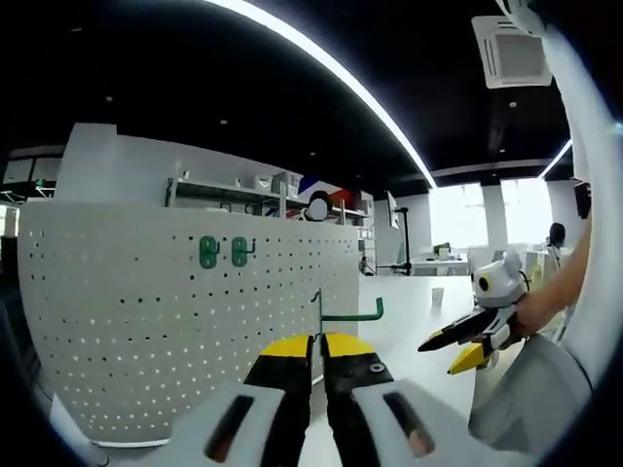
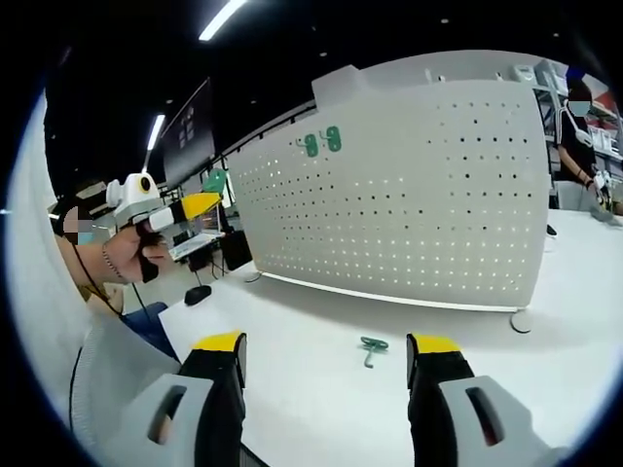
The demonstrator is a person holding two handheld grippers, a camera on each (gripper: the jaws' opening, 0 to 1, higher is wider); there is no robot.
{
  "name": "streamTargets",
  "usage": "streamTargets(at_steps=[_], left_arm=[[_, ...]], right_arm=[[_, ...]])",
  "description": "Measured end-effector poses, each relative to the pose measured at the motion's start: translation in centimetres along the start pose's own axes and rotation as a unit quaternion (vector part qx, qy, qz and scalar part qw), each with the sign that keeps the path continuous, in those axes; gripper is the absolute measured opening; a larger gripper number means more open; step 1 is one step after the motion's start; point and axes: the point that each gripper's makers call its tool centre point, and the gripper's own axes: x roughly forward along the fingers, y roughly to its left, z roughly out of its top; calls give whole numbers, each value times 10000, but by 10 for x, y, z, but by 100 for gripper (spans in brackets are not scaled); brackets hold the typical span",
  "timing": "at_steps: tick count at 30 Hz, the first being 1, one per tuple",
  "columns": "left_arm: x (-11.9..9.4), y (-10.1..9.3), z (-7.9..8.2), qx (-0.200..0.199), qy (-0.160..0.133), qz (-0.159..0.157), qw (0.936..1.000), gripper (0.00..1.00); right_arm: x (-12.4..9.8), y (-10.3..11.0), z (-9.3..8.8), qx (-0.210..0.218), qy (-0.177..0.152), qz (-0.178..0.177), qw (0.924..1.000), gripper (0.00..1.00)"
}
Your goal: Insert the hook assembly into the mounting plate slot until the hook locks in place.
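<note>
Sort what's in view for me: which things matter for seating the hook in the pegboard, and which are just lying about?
Job:
- green hook, held in the shut left claw
- white pegboard
- two green hooks already mounted
- spare green hook on the table
- open right claw

Lying about:
- shelving behind the board
- ceiling air unit

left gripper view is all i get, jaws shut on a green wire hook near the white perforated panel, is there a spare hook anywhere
Observer: Yes. Besides the held hook in your left gripper, a second green wire hook lies flat on the white table, in front of the white perforated panel.
Operator: has the right gripper got it
Observer: No. The right gripper has its jaws wide open, and the second hook lies untouched on the table beyond them.
</note>
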Motion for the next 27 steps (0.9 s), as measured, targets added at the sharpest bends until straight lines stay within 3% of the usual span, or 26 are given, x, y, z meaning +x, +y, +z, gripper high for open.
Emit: streamTargets(at_steps=[4, 12, 27], left_arm=[[1, 0, -2, -22, 20, 6, 10000, 3], [1, 0, -6, -1, 72, 35, 10000, 3], [1, 1, -9, 21, 119, 78, 9999, 3]], right_arm=[[-2, 3, 14, -14, -270, 36, 9996, 62], [-11, 30, 64, -127, -1366, 534, 9891, 59], [3, 49, 76, -23, -1468, 905, 9850, 59]])
